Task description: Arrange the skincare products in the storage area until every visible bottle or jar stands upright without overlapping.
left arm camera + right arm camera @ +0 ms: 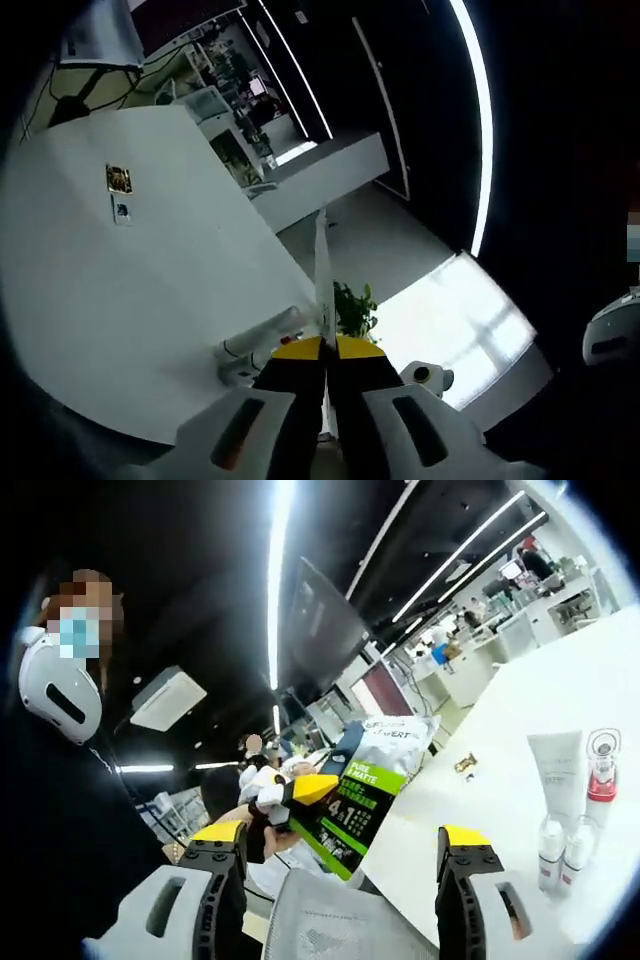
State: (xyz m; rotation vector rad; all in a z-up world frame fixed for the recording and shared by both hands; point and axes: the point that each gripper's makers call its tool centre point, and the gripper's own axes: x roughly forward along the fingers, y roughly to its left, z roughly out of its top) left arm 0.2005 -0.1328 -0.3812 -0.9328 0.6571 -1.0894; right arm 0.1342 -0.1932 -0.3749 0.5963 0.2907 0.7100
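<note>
My left gripper (325,347) is shut on a flat pouch (321,270), seen edge-on as a thin white strip rising from the jaws. In the right gripper view the same green, black and white pouch (368,785) hangs in the air, pinched at its left edge by the left gripper (303,790). My right gripper (342,838) is open just below the pouch, holding nothing. On the white table (500,730) stand a white tube (557,773), a red and white bottle (602,765) and two small white bottles (562,848). A white tube (268,331) appears beside the table (150,270).
A small card (119,180) lies on the table, also seen far off as a card (465,764). A potted plant (352,310) stands on the floor beyond the table edge. A person wearing a white headset (58,695) is close on the left. Desks and screens fill the background.
</note>
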